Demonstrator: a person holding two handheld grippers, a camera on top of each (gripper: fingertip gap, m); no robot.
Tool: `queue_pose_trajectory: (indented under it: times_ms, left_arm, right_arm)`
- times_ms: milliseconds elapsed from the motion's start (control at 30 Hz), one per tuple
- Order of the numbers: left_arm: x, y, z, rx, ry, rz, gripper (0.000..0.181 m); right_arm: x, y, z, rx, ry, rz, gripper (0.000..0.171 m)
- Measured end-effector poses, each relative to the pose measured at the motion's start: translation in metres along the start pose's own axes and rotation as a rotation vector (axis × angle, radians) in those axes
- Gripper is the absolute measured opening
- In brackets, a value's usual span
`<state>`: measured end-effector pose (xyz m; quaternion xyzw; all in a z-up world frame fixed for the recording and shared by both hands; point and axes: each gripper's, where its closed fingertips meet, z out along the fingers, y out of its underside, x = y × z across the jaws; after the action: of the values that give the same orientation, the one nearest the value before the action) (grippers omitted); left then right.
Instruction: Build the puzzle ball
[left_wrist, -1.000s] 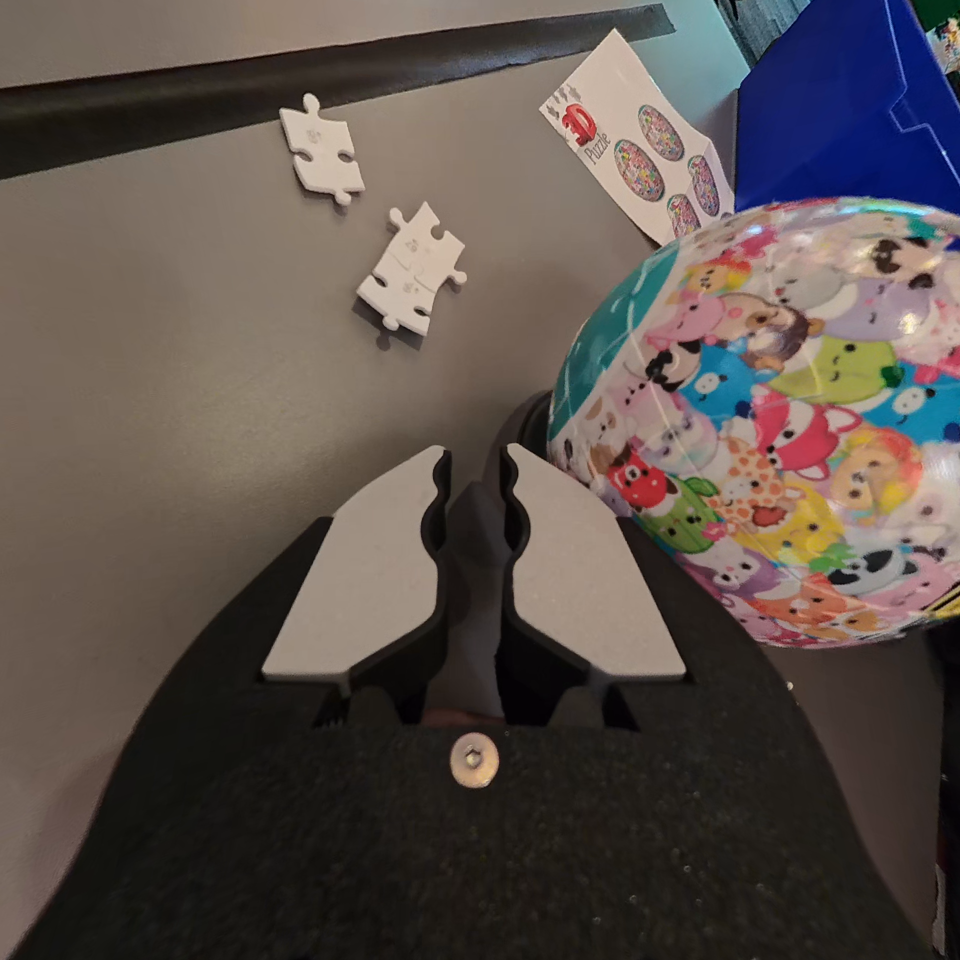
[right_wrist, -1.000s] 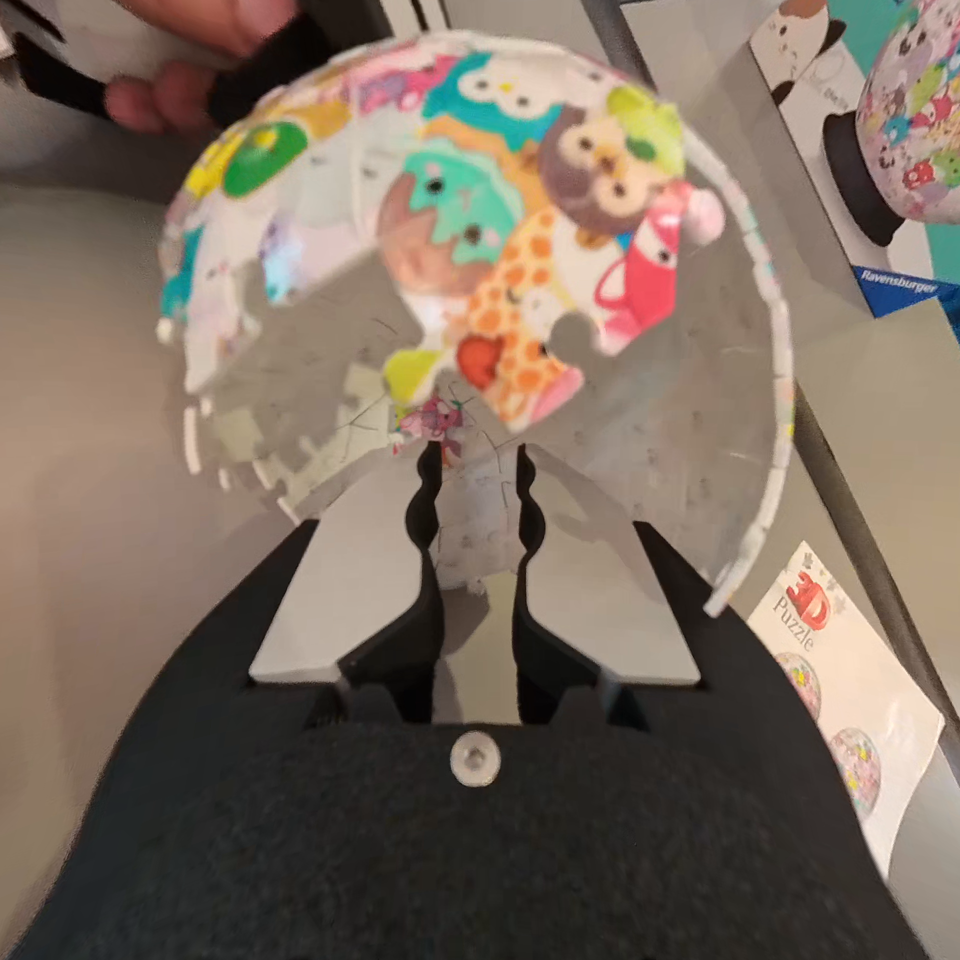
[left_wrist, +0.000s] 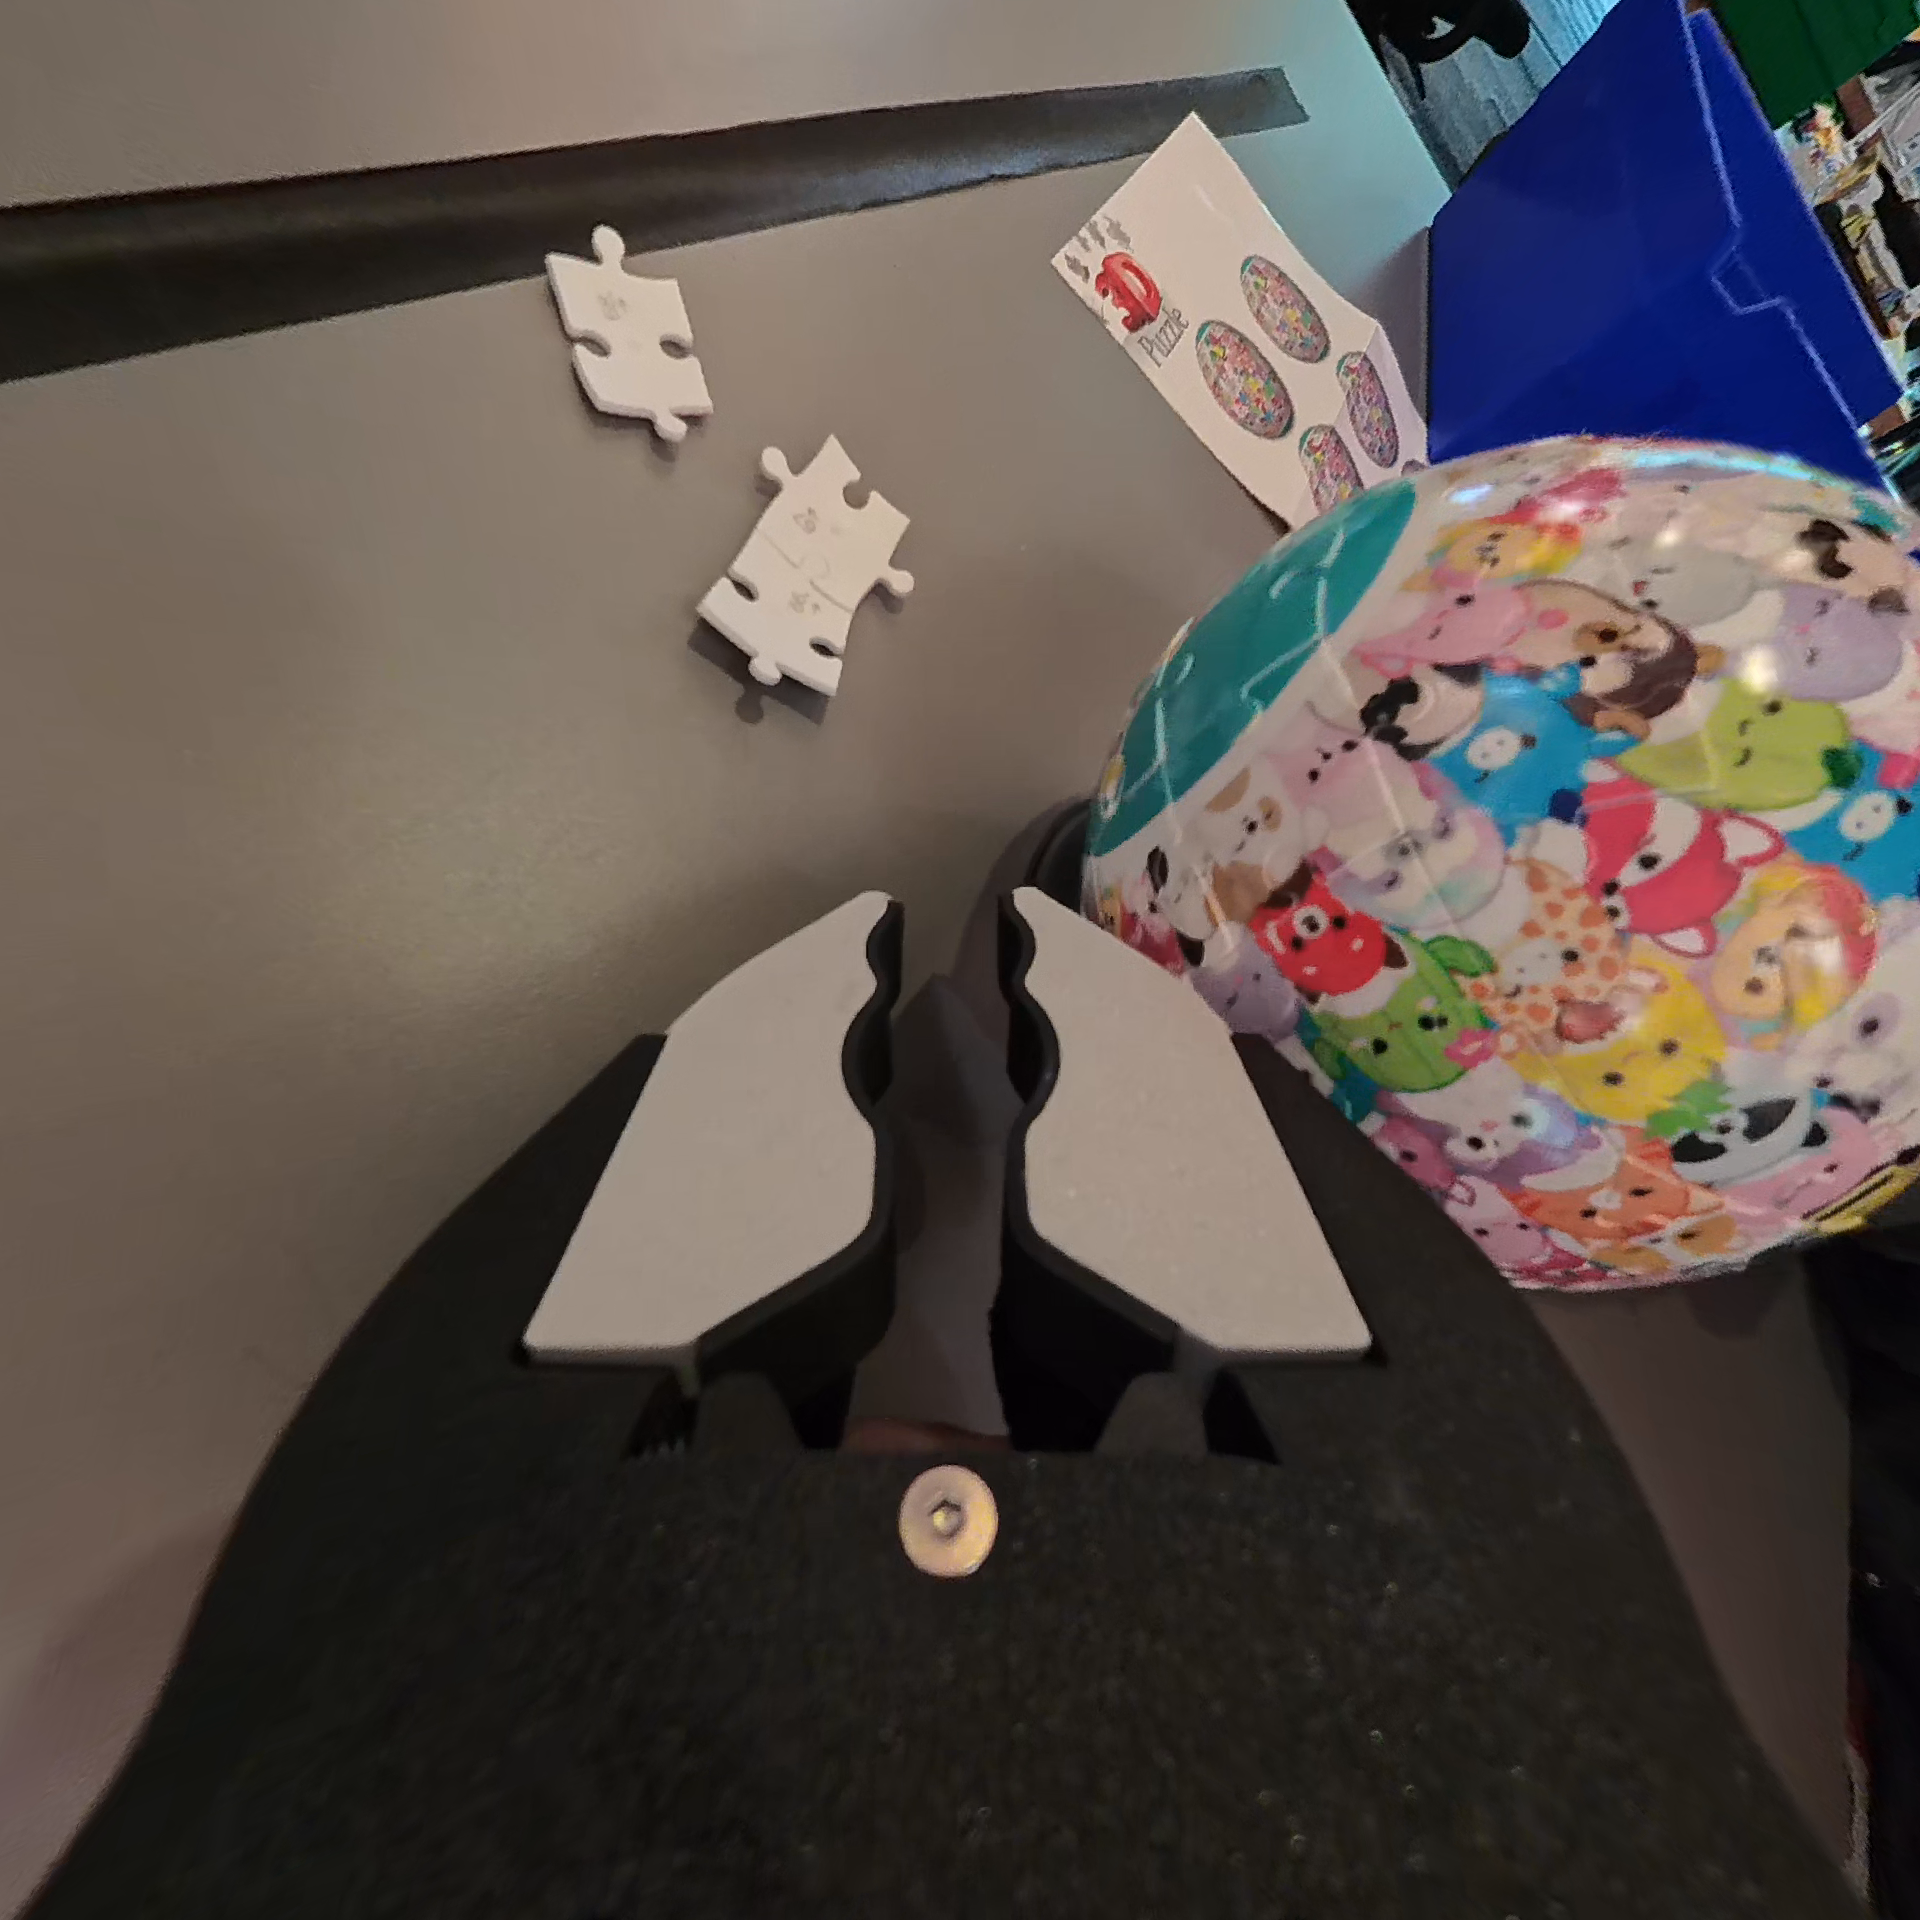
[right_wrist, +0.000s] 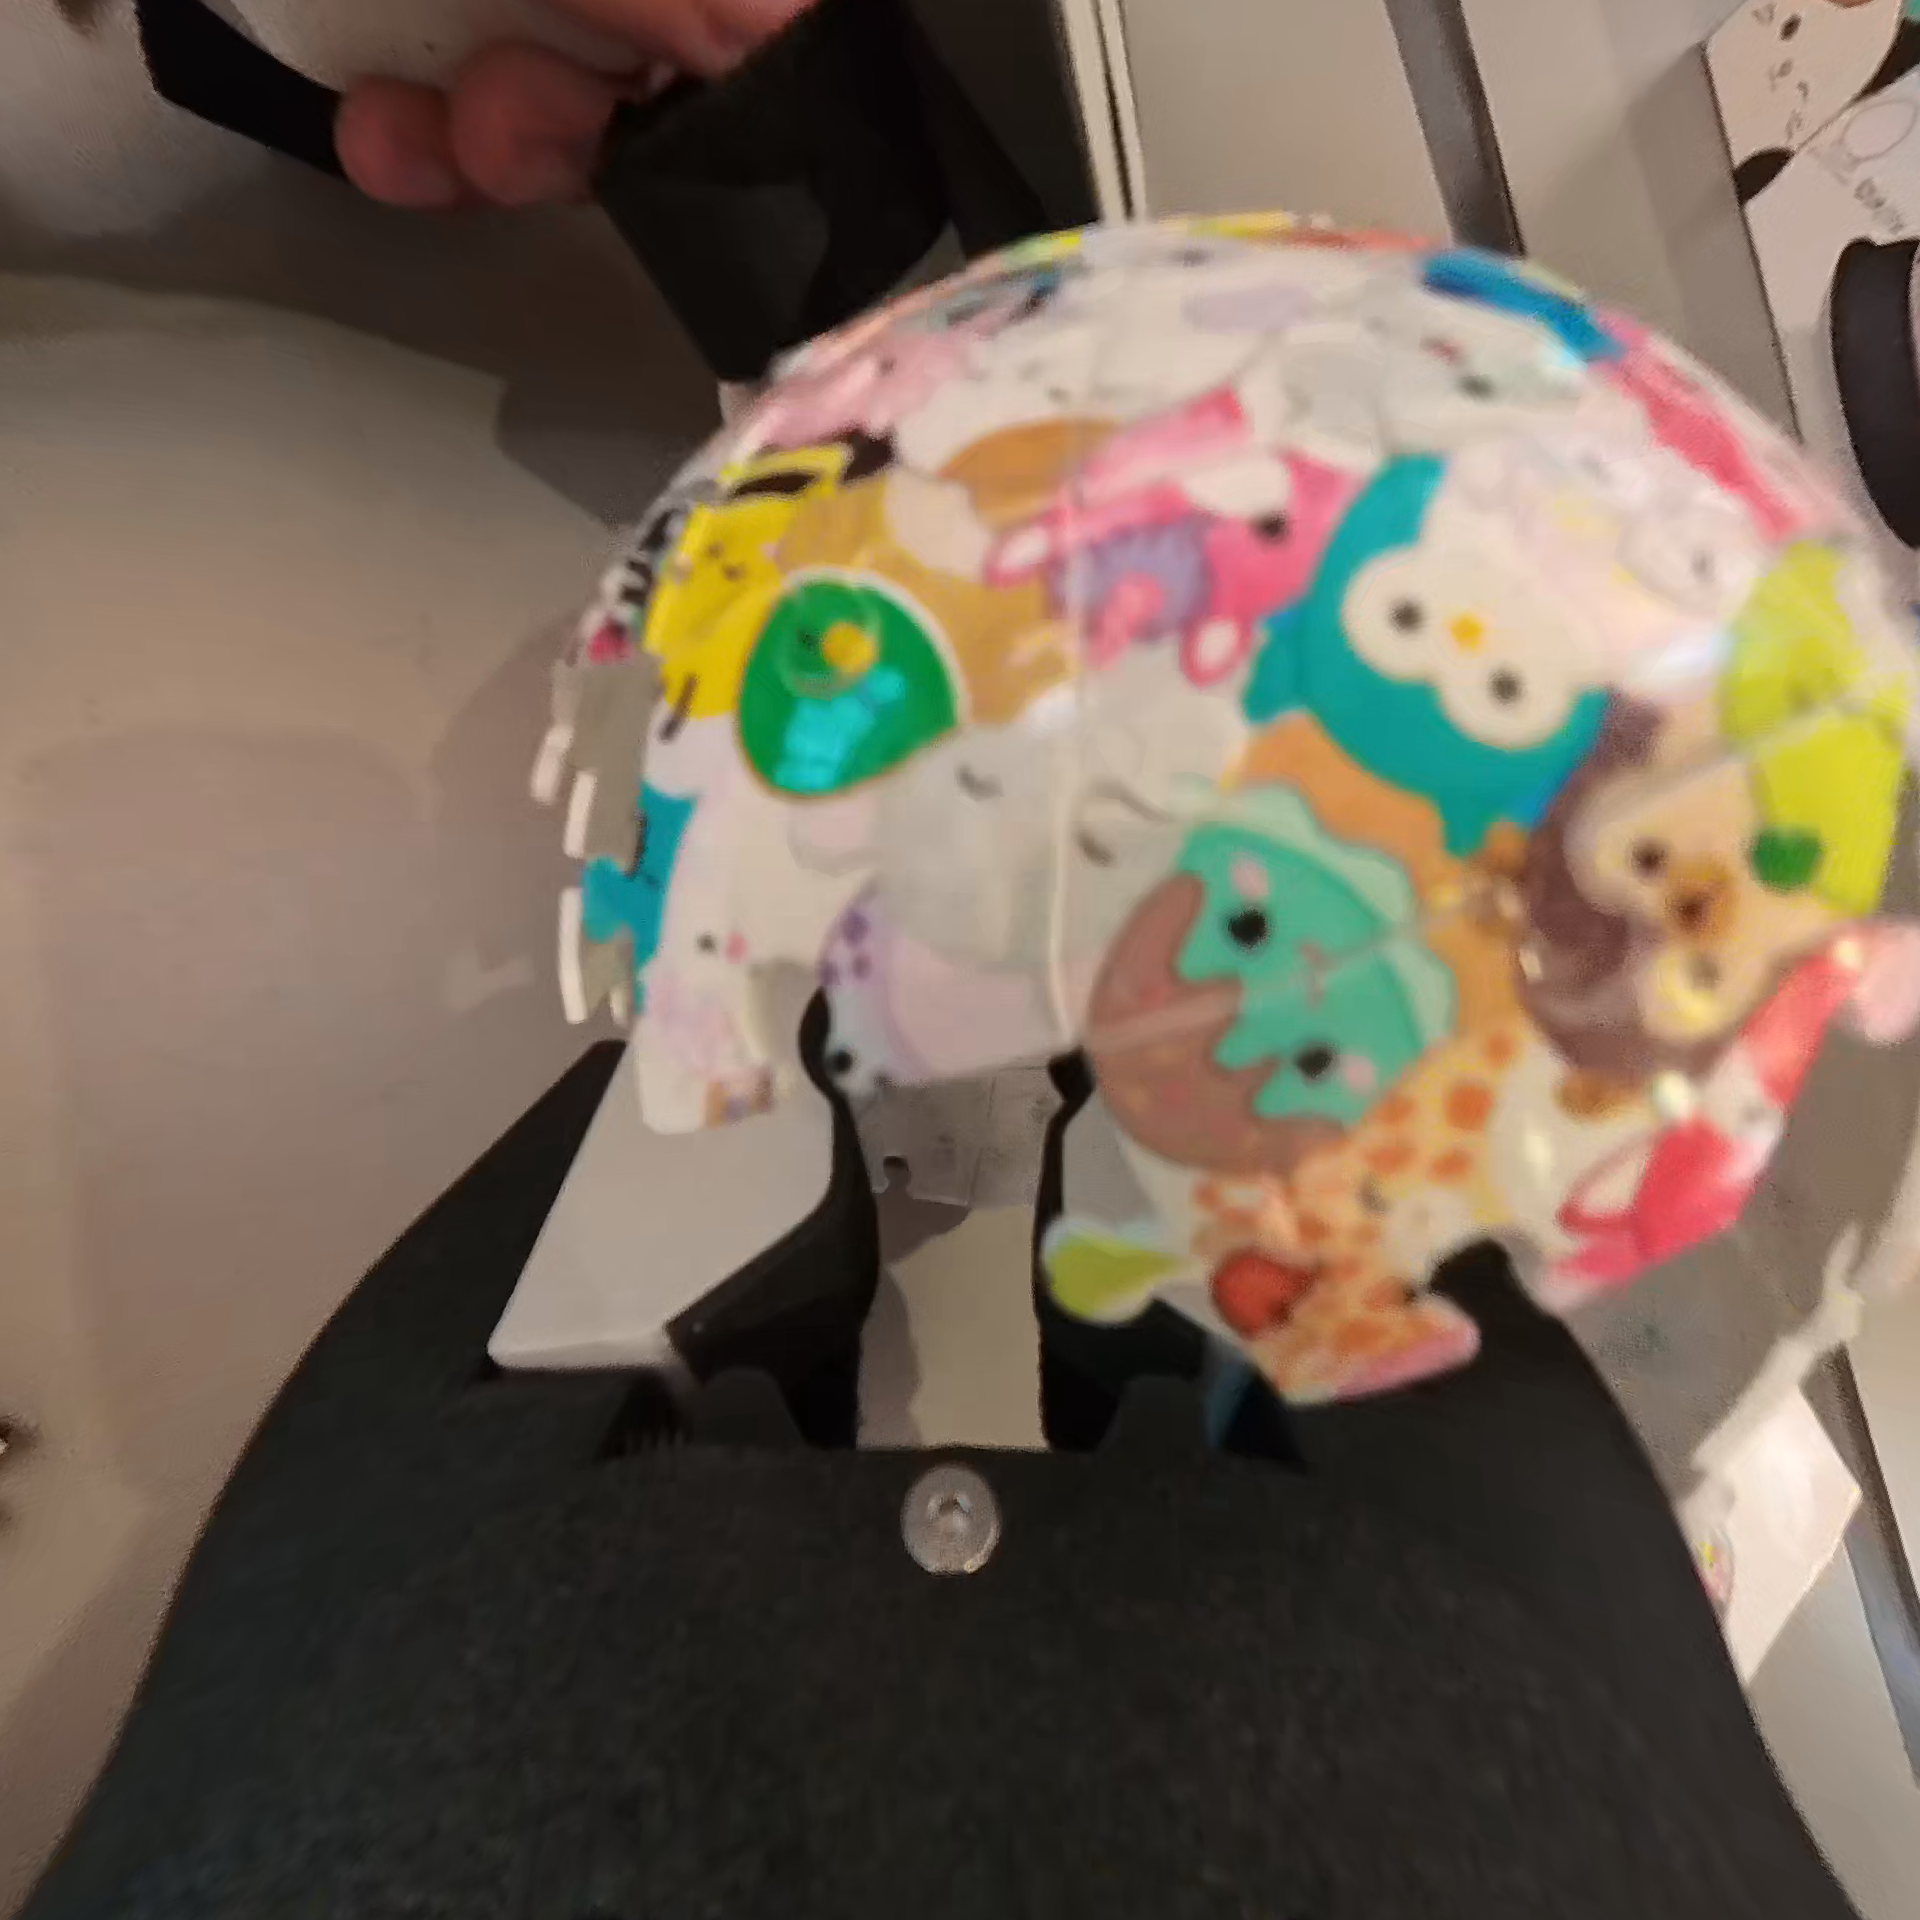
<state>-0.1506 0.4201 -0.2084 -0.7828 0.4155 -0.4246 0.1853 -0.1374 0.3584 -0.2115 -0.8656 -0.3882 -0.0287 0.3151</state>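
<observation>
Your left gripper (left_wrist: 948, 940) is nearly pressed together, a narrow gap between its fingers and nothing in it, hovering over the grey table (left_wrist: 312, 831). Just to its right is the puzzle ball (left_wrist: 1538, 862). Farther off lie two white puzzle piece clusters (left_wrist: 805, 577), then a leaflet (left_wrist: 1236, 322). Your right gripper (right_wrist: 945, 1049) reaches into the ball's open edge; blur hides whether it pinches anything

Loose pieces (left_wrist: 717, 462) left of ball (left_wrist: 1538, 862)
</observation>
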Motion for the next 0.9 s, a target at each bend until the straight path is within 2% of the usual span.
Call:
queue_pose_trajectory:
  times_ms: [233, 267, 400, 433, 833, 900]
  left_arm:
    - [0.0028, -0.0058, -0.0055, 0.04, 0.035, -0.015, 0.016]
    - [0.0031, -0.0057, -0.0054, 0.041, 0.039, -0.016, 0.016]
    - [0.0038, -0.0034, -0.0029, 0.029, 0.048, -0.02, 0.017]
    - [0.004, -0.0026, -0.0023, 0.025, 0.048, -0.018, 0.018]
    - [0.0036, 0.0, 0.0016, 0.008, 0.04, -0.013, 0.019]
    - [0.0057, -0.001, 0.0015, 0.015, 0.057, -0.018, 0.019]
  right_arm:
    - [0.0018, -0.0035, 0.0042, 0.038, 0.0, -0.04, 0.034]
    - [0.002, -0.0028, 0.0042, 0.038, -0.006, -0.035, 0.101]
    - [0.0008, -0.0003, 0.0003, 0.038, -0.038, -0.022, 0.1]
    - [-0.0002, -0.0018, -0.0012, 0.05, -0.05, -0.013, 0.037]
    - [-0.0026, -0.0015, -0.0047, 0.051, -0.056, 0.03, 0.035]
    - [-0.0017, 0.0012, -0.0024, 0.041, -0.061, 0.055, 0.06]
